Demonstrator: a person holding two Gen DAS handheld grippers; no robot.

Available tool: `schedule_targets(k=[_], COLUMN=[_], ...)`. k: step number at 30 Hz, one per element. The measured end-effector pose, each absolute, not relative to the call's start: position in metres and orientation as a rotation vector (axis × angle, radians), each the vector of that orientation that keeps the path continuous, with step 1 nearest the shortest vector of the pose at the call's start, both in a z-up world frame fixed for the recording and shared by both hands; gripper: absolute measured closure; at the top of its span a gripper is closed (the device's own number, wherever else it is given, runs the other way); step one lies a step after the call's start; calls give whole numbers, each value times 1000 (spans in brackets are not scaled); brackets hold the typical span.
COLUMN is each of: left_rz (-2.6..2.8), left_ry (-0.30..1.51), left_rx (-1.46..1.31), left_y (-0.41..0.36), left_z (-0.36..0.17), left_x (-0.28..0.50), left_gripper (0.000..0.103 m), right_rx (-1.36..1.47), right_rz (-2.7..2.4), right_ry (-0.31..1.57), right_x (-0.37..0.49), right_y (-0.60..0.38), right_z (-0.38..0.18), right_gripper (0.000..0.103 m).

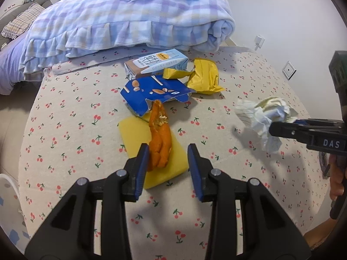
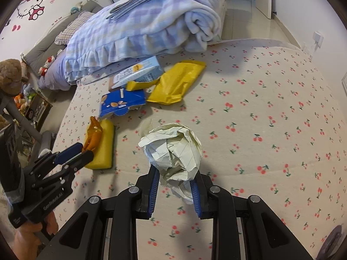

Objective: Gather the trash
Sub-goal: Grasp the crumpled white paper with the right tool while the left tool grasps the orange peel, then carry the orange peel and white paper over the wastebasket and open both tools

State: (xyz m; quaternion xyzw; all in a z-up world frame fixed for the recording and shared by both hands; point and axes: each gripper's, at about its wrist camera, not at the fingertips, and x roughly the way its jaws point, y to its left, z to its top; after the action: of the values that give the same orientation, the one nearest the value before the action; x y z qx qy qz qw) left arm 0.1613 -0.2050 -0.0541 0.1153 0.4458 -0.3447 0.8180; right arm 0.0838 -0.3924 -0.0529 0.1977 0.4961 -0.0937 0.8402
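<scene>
Most of the trash remains on the cherry-print bed sheet (image 1: 65,130). A pale blue drink carton (image 1: 156,64) lies at the foot of a rolled checked blanket (image 1: 130,21); just in front of the carton sit a crumpled yellow plastic wrapper (image 1: 203,75) and a torn blue snack box (image 1: 151,93). Nearer than the box, a strip of orange peel (image 1: 159,138) rests on a flat yellow sponge (image 1: 134,138).

One piece is picked up: the right tongs (image 2: 173,182) are clamped on a crumpled ball of lined white paper (image 2: 173,149), held clear above the sheet, well to the right of the sponge. No bin shows (so where it goes I cannot tell).

The left tongs (image 1: 168,162) angle steeply down over the peel, jaws partly apart. One pad touches the peel's left edge; the other stands clear, so it is not yet gripped.
</scene>
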Motion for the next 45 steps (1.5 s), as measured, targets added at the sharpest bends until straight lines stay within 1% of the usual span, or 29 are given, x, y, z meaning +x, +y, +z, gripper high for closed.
schedule_targets(k=[6,8,10,11,12,13,16,31,45], left_rz=[-713,-705,-697,-700,-700,-698,-687,-656,-583], left_ry=[966,968,966,969,970,970,971,965,961], left_rx=[246,253,255,249,245,240,223,154,125], left_y=[-206,-206,-207,-206,-206,-205,-202,-166,-97], left_z=[-62,-63,-64,-64,-63,-63,-60,-39,-21], left_x=[167,168,169,170,170,170,171,165,156], left_gripper=[67,71,78,79,81,86,88,90,90], right_rx=[416,412,414,416,418,420,418,413,390], right_rz=[-211,-214,-217,-220,-221,-222,-222,-196,-128], right_ry=[1063,1066,1069,1071,1072,1073,1068,1029,1010], right_x=[79,77,76,75,74,73,71,66,68], right_y=[-401,-403,-405,-405,-406,-406,-407,-396,-349], right_z=[-56,-57,-58,-59,-59,-59,-57,-39,-27], right_gripper=[75,75,75,75,75,75,75,75,75])
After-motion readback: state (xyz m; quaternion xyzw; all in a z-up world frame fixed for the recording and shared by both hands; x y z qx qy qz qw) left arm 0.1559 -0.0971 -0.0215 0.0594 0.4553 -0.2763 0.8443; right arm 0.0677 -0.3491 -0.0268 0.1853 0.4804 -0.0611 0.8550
